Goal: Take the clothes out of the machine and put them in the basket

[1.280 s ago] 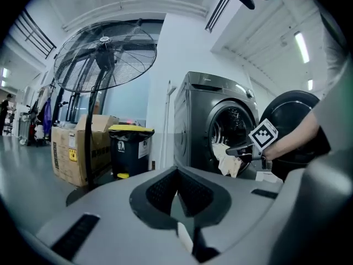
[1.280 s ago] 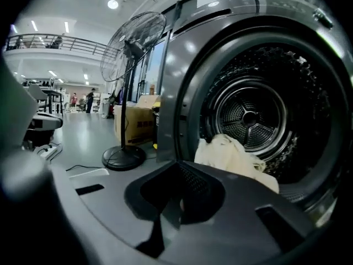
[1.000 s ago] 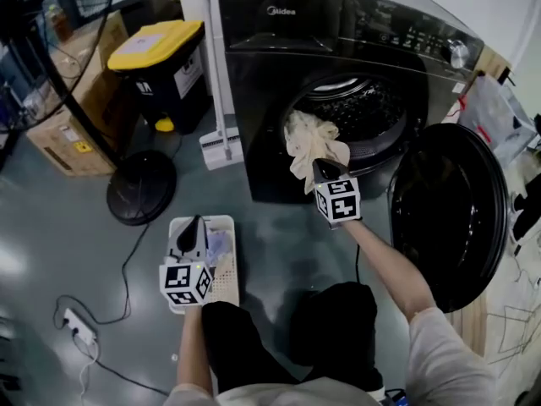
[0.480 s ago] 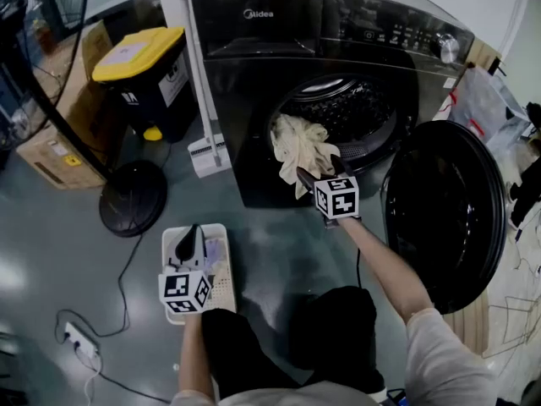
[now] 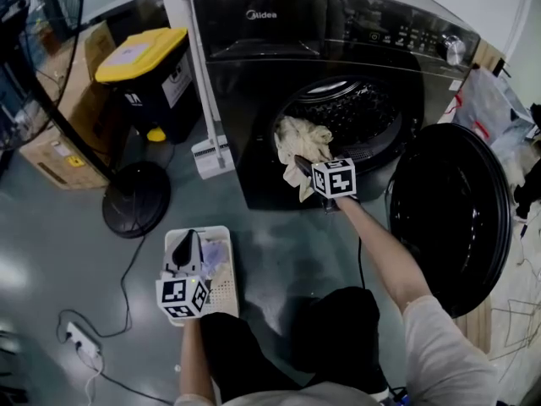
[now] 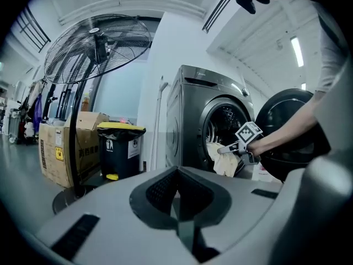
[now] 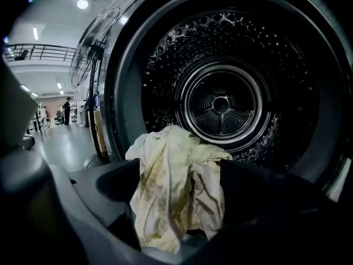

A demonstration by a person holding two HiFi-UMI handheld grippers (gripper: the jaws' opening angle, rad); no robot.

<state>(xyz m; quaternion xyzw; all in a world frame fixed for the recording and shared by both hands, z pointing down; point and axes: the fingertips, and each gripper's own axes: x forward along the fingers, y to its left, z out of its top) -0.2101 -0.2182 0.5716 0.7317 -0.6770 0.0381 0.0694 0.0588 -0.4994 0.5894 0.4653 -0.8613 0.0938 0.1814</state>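
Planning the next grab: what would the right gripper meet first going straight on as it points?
Likely the cream cloth at the drum's mouth, now between the right gripper's jaws, which have just been opening.

I read one brand, Midea, on the top panel of the washing machine (image 5: 254,100). The white label on the yellow-lidded bin (image 5: 139,53) and the print on the cardboard box (image 5: 55,149) are too small for me to read.

basket (image 5: 226,288): near end hidden behind left gripper (image 5: 183,244) | washer panel (image 5: 397,36): print too small to read | far person (image 7: 66,110): tiny, unclear
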